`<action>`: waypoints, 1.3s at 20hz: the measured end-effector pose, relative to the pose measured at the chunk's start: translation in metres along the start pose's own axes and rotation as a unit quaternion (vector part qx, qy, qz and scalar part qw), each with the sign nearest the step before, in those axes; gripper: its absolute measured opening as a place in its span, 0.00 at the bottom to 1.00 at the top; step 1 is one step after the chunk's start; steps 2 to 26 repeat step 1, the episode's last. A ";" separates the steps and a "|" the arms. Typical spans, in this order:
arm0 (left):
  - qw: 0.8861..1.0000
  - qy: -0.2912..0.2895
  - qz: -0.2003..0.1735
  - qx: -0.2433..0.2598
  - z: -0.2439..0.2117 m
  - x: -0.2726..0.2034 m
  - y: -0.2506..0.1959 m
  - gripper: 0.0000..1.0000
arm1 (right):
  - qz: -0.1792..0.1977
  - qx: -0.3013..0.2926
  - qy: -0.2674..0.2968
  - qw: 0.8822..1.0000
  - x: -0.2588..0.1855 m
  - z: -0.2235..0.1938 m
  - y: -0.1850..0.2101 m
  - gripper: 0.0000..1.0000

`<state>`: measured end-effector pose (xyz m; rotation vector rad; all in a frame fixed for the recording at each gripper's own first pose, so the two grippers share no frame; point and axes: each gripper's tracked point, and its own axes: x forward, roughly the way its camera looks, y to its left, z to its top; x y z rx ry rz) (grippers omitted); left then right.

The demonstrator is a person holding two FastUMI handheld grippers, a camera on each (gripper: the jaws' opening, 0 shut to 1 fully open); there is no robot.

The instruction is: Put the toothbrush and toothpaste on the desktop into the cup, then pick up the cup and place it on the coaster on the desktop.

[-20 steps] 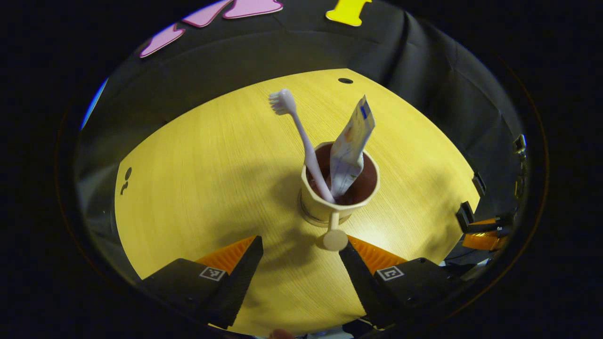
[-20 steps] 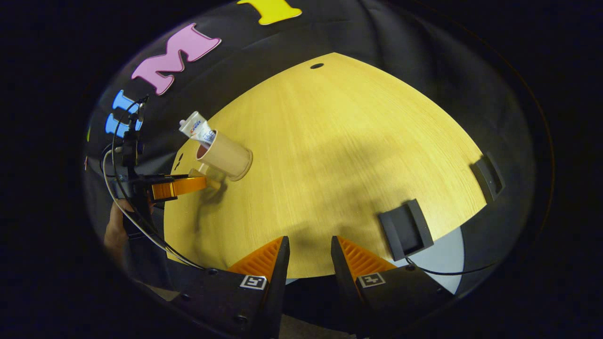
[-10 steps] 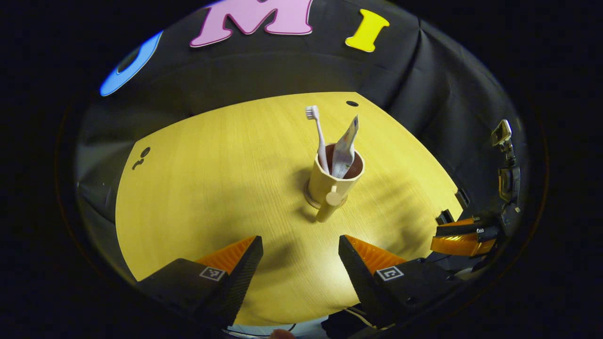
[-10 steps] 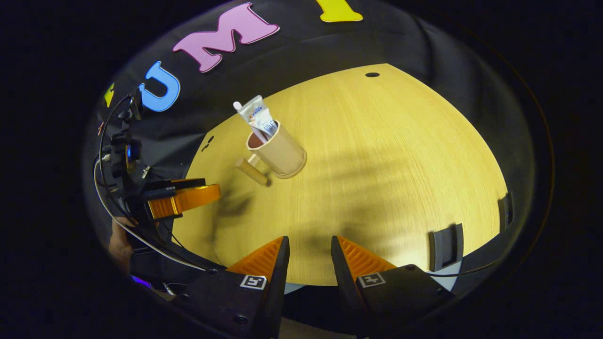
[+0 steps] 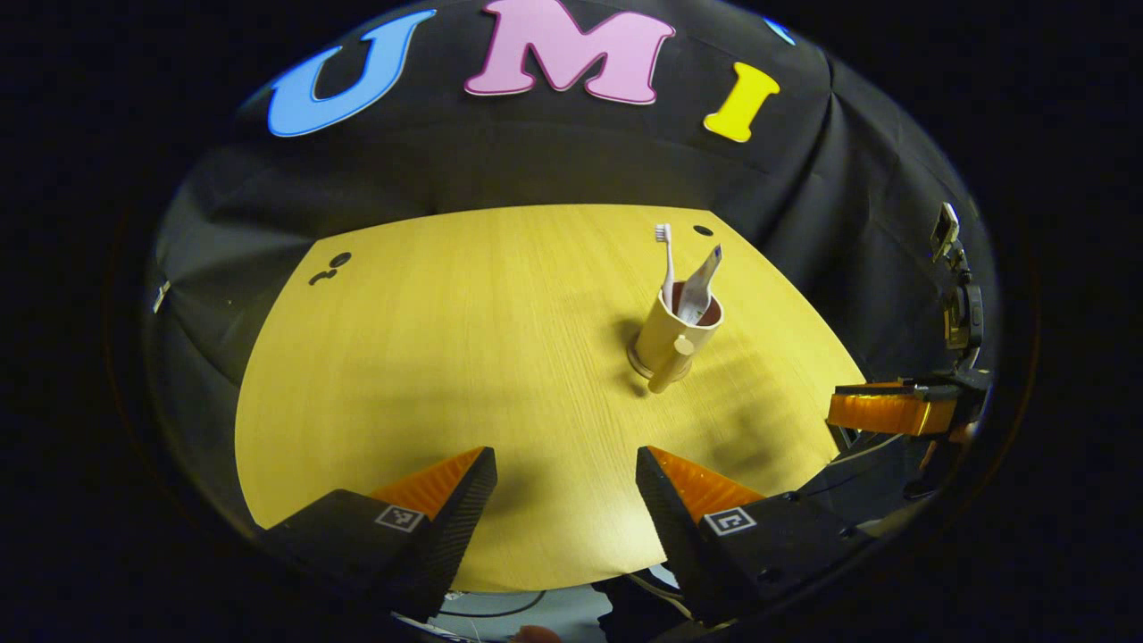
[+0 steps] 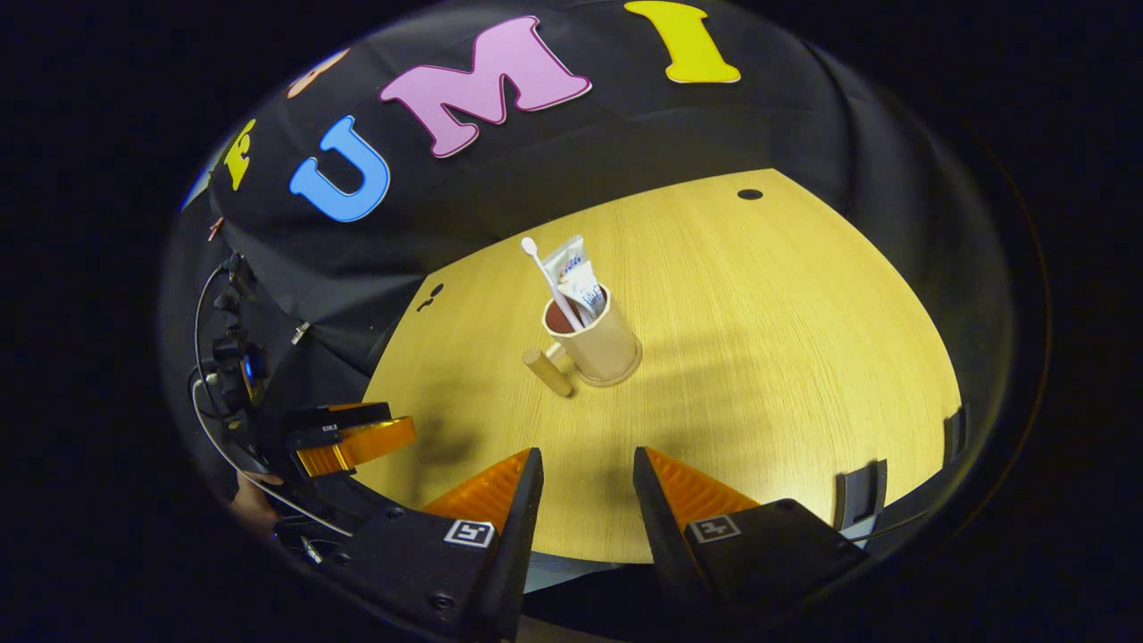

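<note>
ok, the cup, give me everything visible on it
The cup is a tan mug, matte, with a dark reddish-brown inside. A stubby cylindrical handle sticks out on a short stem toward the near edge. It stands upright on a thin round coaster on the wooden table. A toothbrush, head up, and a toothpaste tube lean inside against the rim. Neither gripper touches it; both sit back at the near table edge.
</note>
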<state>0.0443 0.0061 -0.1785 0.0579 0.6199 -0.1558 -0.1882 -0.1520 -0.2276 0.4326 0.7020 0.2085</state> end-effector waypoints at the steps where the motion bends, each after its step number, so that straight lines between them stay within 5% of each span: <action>1: 1.000 -0.006 0.000 -0.008 -0.002 -0.006 0.003 0.98 | -0.001 -0.004 -0.006 1.000 -0.001 0.003 0.006 0.64; 26: 1.000 -0.006 0.000 -0.008 -0.002 -0.006 0.003 0.98 | -0.001 -0.004 -0.006 1.000 -0.001 0.003 0.006 0.64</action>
